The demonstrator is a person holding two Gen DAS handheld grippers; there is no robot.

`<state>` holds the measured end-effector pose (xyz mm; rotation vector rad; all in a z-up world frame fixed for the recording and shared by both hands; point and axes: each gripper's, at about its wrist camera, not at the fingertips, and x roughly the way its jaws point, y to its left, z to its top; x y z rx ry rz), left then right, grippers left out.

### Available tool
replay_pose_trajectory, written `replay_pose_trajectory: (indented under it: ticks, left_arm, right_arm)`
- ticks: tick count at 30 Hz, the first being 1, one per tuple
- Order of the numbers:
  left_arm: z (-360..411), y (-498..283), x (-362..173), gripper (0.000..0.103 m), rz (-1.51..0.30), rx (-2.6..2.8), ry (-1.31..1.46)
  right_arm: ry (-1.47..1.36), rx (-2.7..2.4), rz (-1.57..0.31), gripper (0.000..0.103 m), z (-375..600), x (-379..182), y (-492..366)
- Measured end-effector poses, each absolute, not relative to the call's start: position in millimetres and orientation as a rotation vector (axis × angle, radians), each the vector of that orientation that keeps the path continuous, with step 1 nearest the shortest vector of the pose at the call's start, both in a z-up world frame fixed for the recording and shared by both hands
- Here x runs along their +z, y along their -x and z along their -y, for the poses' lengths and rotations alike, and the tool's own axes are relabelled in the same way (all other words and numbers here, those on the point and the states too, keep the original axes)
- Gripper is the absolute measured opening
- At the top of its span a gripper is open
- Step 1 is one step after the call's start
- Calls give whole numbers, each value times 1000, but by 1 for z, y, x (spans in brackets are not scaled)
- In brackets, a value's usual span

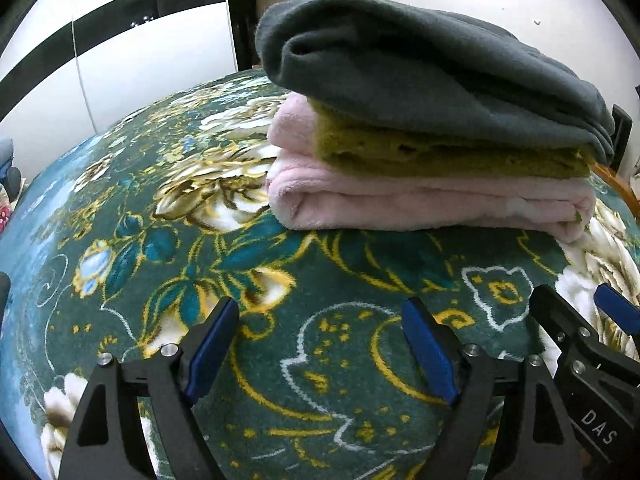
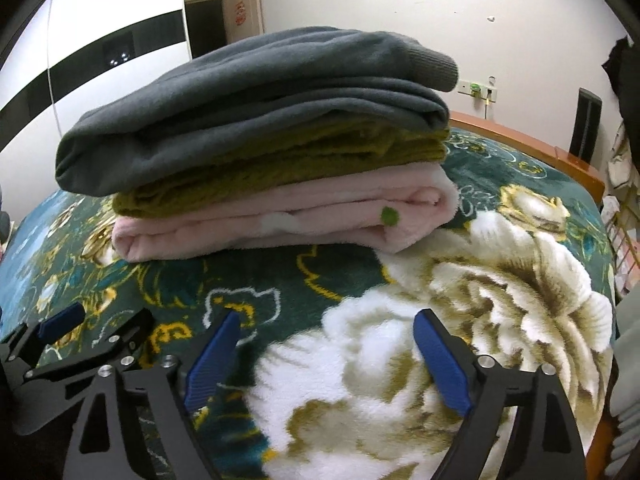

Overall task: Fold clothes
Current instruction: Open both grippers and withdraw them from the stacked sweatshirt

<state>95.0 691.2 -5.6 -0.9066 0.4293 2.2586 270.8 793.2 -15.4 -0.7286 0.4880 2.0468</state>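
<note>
The left tongs (image 1: 322,318) sit low over the bed blanket (image 1: 168,240), pointing at a pile of folded clothes. Their two blue pads (image 1: 210,350) are spread wide apart, with nothing between them. The right tongs (image 2: 326,330) are low over the blanket too, and they point at the same pile. Their blue pads (image 2: 442,360) are also wide apart and hold nothing. The two tongs are side by side, close together. Each one shows at the edge of the other's view. Neither one touches the pile.

The pile rests on the bed, a little way in front of both tongs. It has three folded things stacked up. At the bottom is a soft pink fleece (image 1: 432,200). It is folded flat, with a rolled edge on the left end. A small green spot (image 2: 389,216) shows on its side in the right view. On top of the pink one lies a mustard yellow knit (image 1: 440,148), folded into a few layers. On the very top is a dark grey sweatshirt (image 1: 408,64). It is puffy and rounded, and it hangs out past the yellow one on the left. A ribbed cuff (image 2: 438,68) sticks out at its upper right end in the right view.

The blanket is dark green with big white and gold flowers. A wooden bed frame (image 2: 532,144) runs along the far edge.
</note>
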Motion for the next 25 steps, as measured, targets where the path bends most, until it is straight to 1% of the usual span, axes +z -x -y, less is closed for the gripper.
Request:
replay_pose_trajectory:
  ticks: [12,17,25]
  left_arm:
    - [-690,-95,-6,84,-420,2290,912]
    - [-689,-94,-6,84,-408,2301,920]
    - [-689,-95,-6,84,-415,2311,917]
  right_arm:
    - [718,2017,-464,93,-782,-16,-267]
    - [700,2004,-440,100,-775,-12,-270]
    - [703,1996,-437,101,-774,-9,-269]
